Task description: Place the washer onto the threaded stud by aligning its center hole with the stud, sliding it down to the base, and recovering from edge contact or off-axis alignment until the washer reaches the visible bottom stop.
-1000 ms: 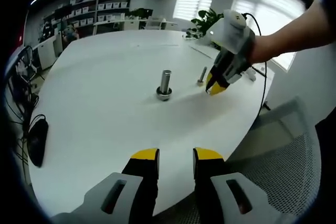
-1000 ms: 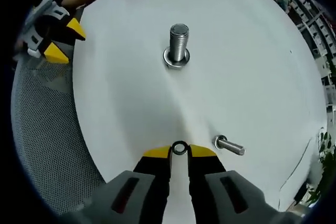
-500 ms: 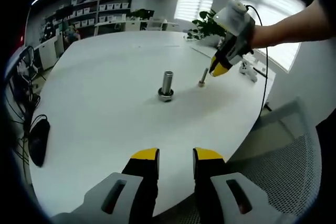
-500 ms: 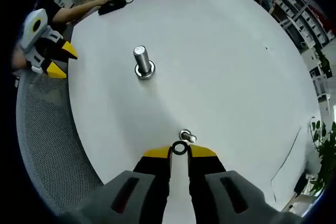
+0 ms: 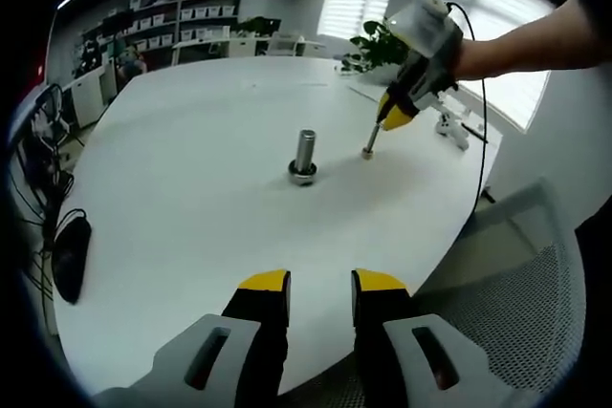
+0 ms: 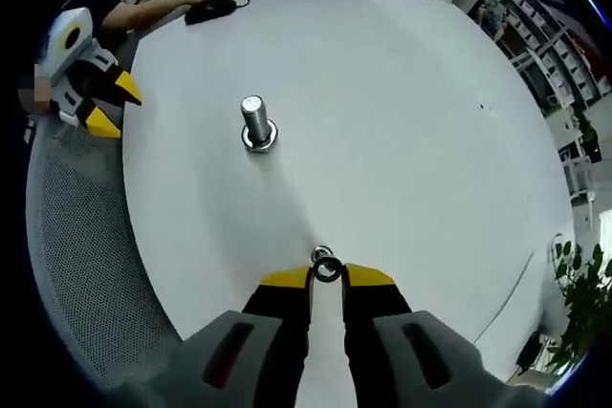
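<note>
I see the left tool (image 5: pixel 320 284) low at the near edge of the white surface (image 5: pixel 191 217), jaws apart on nothing. Ahead stands a big bolt (image 5: pixel 304 155) upright, bare white all round it. Further right, the small stud (image 5: pixel 369 140) stands near the surface's far right edge, and my right tool (image 6: pixel 327 276) sits directly over it, clamped on the washer (image 6: pixel 327 270), a thin dark ring held between the yellow tips. From the right gripper view its hole looks just off the stud's tip (image 6: pixel 321 254).
</note>
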Tool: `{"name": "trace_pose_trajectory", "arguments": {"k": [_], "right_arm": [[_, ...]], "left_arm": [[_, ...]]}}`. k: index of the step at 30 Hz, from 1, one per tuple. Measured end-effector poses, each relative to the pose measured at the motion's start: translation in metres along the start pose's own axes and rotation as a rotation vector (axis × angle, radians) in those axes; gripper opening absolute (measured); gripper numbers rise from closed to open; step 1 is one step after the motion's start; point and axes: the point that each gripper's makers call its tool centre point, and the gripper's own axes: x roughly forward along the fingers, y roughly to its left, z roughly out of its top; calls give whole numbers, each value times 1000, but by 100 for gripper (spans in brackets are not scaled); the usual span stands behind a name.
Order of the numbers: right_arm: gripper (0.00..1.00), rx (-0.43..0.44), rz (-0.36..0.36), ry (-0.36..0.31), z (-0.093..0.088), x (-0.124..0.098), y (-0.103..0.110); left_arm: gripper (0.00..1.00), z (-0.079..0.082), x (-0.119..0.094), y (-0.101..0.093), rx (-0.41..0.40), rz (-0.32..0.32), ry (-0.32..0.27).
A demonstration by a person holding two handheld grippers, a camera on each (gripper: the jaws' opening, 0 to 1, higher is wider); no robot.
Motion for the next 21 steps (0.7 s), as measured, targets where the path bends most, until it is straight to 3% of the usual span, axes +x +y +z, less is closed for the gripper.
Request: {"name": "trace_pose_trajectory", "arguments": {"k": [10,21], "right_arm": [[14,10,14,30,-5,10,-3],[14,-13,46,83,-8,37,-3]], "left_arm": [[23,-1,0,1,-3,0,5],[23,-4,2,0,-1,-1,23]]}}
